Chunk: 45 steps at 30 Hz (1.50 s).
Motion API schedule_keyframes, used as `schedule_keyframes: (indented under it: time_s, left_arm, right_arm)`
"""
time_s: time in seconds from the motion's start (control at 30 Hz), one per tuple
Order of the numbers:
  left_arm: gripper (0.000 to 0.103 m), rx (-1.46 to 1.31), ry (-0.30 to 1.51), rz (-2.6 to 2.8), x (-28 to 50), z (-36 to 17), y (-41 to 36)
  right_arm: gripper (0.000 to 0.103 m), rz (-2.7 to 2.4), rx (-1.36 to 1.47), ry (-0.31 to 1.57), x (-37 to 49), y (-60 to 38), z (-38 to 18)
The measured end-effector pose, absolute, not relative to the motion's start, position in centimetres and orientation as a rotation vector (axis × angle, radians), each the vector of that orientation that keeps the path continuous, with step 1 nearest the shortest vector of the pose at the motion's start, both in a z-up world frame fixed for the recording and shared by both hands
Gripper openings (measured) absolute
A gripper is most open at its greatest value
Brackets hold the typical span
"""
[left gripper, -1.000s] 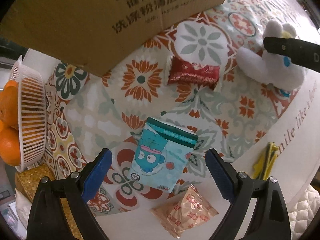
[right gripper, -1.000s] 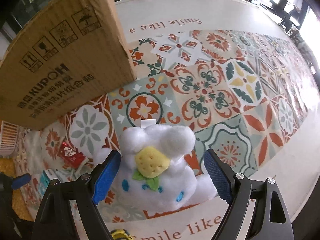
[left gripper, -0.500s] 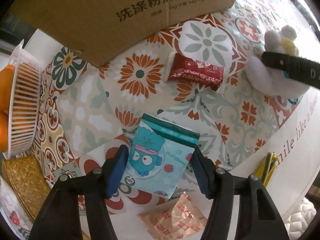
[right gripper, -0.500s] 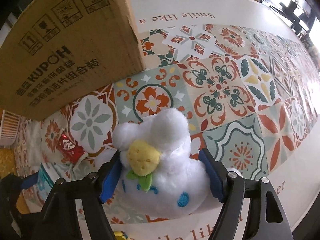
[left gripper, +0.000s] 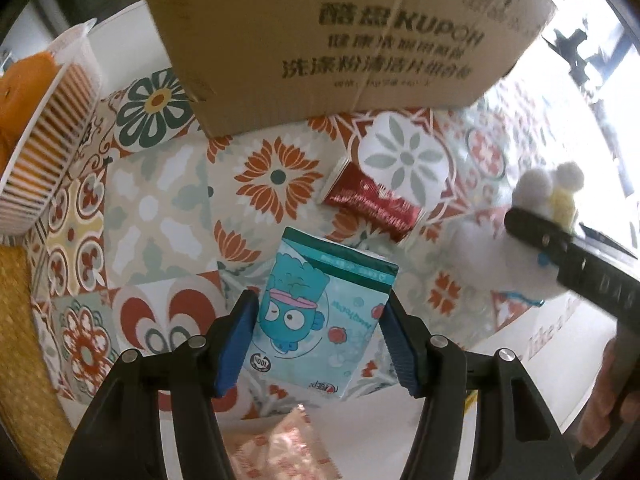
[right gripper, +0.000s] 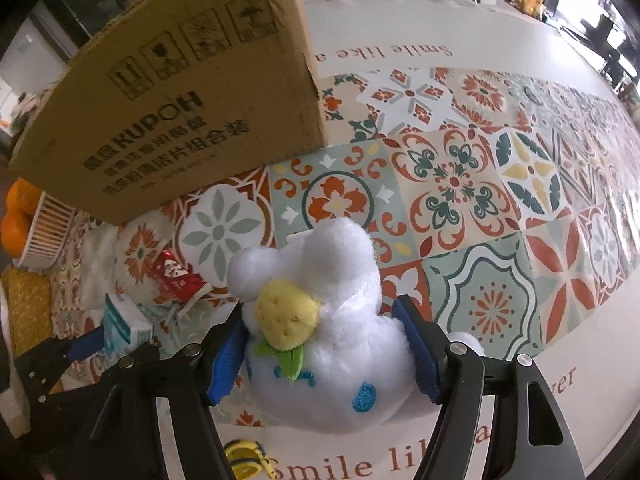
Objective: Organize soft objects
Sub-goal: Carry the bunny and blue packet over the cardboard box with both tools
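My left tongs [left gripper: 318, 340] pinch the tissue pack [left gripper: 320, 312], its long axis running straight ahead of me. My right tongs [right gripper: 324, 344] squeeze the plush toy [right gripper: 320, 336], head pointing forward.

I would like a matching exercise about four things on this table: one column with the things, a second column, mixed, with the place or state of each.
Things:
1. tissue pack
2. plush toy
3. red packet
4. oranges

Places or states:
A. in the white basket
B. between the right gripper's fingers
C. lying free on the tablecloth, near the box
D. between the left gripper's fingers

Pairs: 1-D, 2-B, 3-C, 4-A
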<state>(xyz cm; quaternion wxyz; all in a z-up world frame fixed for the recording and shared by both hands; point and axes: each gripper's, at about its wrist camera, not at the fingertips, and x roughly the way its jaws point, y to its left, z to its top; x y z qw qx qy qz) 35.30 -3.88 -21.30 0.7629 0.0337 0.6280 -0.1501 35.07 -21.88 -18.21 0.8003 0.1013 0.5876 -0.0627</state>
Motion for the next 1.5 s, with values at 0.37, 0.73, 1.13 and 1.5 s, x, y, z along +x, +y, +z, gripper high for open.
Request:
schedule_keyframes:
  time_s: [0.37,0.73,1.13,1.5]
  left_arm:
    - [0.06,-0.026,1.248,-0.272,33.6,-16.2,-2.1]
    - [0.06,-0.025,1.104,-0.257,33.2,-10.5,-1.3]
    - [0.06,-0.02,0.967,-0.276,33.0,-5.6,-1.9]
    - [0.06,-0.011,0.881,-0.284,33.6,-1.7,-2.3]
  right_arm:
    - [0.071,-0.081,0.22,1.193,32.9,-22.1,-15.0]
    - [0.071,-0.02,0.214,1.098,33.5,-22.2,-12.0]
    - [0.071,0.036,0.216,0.97,33.7,-21.6,-7.0]
    - [0.071,0.068,0.228,0.86,35.0,-21.7,-2.9]
